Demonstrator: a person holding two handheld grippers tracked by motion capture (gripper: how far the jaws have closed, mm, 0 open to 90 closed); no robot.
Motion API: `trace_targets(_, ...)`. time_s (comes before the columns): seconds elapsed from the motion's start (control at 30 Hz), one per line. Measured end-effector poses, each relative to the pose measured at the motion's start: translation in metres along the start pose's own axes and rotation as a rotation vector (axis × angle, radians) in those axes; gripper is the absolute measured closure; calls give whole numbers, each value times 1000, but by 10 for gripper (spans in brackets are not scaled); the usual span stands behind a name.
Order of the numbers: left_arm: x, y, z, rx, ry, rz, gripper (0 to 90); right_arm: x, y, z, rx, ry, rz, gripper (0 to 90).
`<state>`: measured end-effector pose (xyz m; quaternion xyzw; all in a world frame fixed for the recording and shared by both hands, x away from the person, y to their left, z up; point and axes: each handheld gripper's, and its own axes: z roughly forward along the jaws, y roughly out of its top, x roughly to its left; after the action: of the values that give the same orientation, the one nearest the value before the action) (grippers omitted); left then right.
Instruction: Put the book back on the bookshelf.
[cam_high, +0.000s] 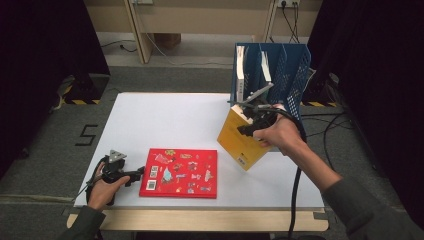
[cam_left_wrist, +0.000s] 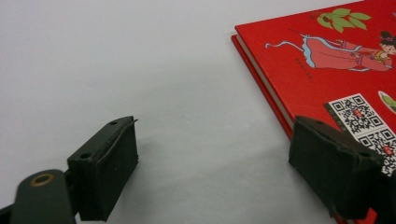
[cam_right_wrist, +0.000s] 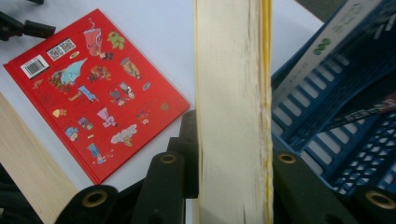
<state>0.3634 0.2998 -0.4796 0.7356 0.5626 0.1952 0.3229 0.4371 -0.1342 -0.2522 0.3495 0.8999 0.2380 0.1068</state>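
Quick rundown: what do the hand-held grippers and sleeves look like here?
Both are black. The left hand-held gripper has a grey three-cornered plate on top and thick rectangular pads. The right hand-held gripper trails a black cable; brass-coloured eyelets sit at its jaw pivots. The sleeves are dark grey-green.

High view: above the near edge, facing forward and down over the table (cam_high: 165, 115).
Left tongs view: low, close to the red book (cam_left_wrist: 327, 70).
Right tongs view: close along the yellow book (cam_right_wrist: 233, 93).
Shared: red book.

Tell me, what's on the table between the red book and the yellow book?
Nothing: the high view shows bare white table between the red book and the yellow book.
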Motion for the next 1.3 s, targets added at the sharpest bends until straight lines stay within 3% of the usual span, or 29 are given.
trace_targets(0.13,3,0,0,-6,14,-8,149,-9,-4,-19,-36,-19,29,753)
trace_targets(0.33,6,-1,1,-1,24,-13,147,-20,-10,-47,-40,-60,63,753)
trace_targets(0.47,6,-1,1,-3,21,-13,147,-33,-17,-65,-85,-89,120,753)
trace_targets(0.67,5,-1,1,-1,28,-11,144,-63,-29,-87,-171,-120,232,753)
trace_targets(0.83,4,-2,2,-4,33,-14,144,-93,-36,-94,-186,-180,318,753)
trace_targets(0.97,4,-1,2,-2,34,-16,139,-109,-39,-97,-180,-214,349,753)
trace_targets(1.13,3,-1,2,-3,36,-15,140,-120,-33,-95,-163,-244,363,753)
trace_targets(1.3,3,-1,2,-2,35,-14,142,-129,-24,-90,-182,-235,388,752)
